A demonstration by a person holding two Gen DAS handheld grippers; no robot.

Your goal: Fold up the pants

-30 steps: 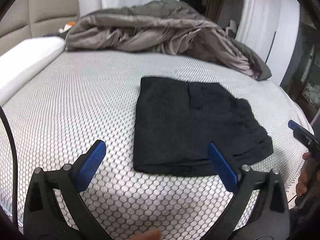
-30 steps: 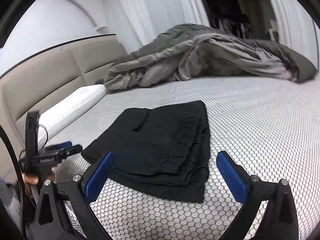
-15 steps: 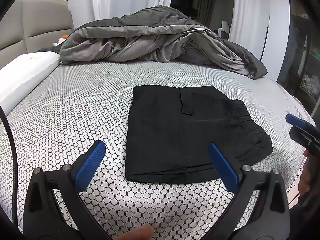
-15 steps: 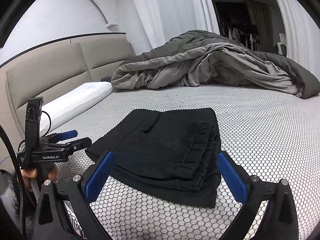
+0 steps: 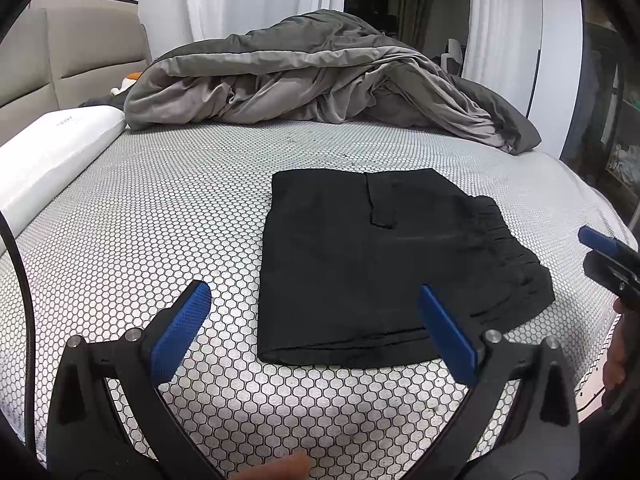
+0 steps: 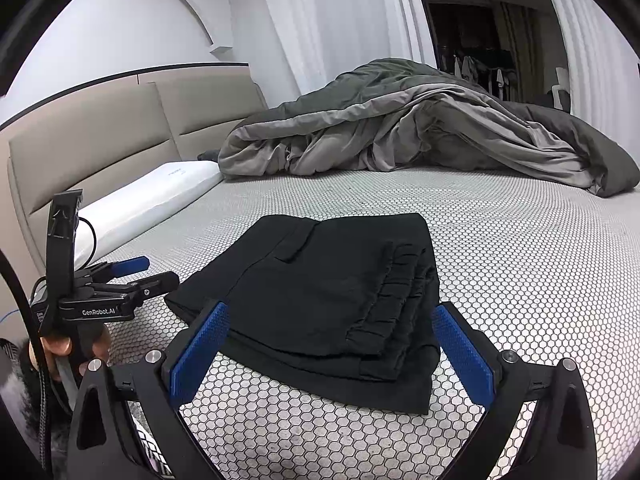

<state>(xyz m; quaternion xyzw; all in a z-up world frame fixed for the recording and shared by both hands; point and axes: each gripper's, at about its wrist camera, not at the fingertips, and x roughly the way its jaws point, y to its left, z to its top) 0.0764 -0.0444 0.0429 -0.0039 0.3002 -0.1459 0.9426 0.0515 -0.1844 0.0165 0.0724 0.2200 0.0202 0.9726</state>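
The black pants (image 5: 372,264) lie folded into a flat rectangle on the honeycomb-patterned bed sheet (image 5: 160,216). In the right wrist view the folded stack (image 6: 332,300) shows its gathered waistband on the right side. My left gripper (image 5: 316,320) is open and empty, held back just short of the near edge of the pants. My right gripper (image 6: 330,336) is open and empty, just short of the pants. The right gripper also shows in the left wrist view (image 5: 608,260), and the left one in the right wrist view (image 6: 132,276).
A rumpled grey duvet (image 5: 320,80) lies piled across the far side of the bed. A white pillow (image 5: 52,148) lies along the beige headboard (image 6: 100,140) at the left. White curtains and a dark doorway stand behind the bed.
Both grippers have tilted up and drawn back a little, so more of the room shows. The pants have not moved. Both grippers stay open.
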